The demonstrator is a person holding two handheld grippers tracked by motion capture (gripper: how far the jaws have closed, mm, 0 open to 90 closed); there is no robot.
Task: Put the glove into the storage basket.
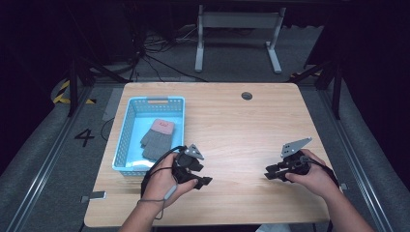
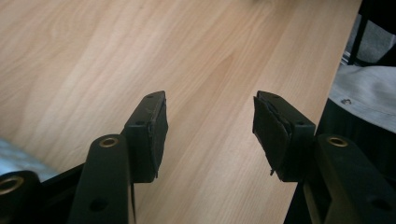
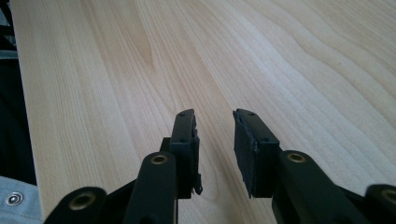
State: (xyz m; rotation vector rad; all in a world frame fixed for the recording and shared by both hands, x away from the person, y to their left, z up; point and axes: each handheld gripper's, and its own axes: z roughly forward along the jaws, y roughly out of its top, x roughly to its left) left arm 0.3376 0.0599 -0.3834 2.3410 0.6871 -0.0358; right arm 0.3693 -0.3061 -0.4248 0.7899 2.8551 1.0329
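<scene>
The table (image 1: pixel 232 125) lay bare under both my hands. A basket (image 1: pixel 126 133) stood at its left edge with a glove (image 1: pixel 157 140) lying inside. My left gripper (image 1: pixel 203 180) hovered just beside the basket's near corner, jaws spread on nothing. My right gripper (image 1: pixel 271 173), well apart, also gaped empty.

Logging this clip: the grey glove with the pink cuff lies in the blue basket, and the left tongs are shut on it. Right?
Not quite. The glove does lie in the blue basket, but the left tongs are open over bare table, as the left gripper view shows.
</scene>
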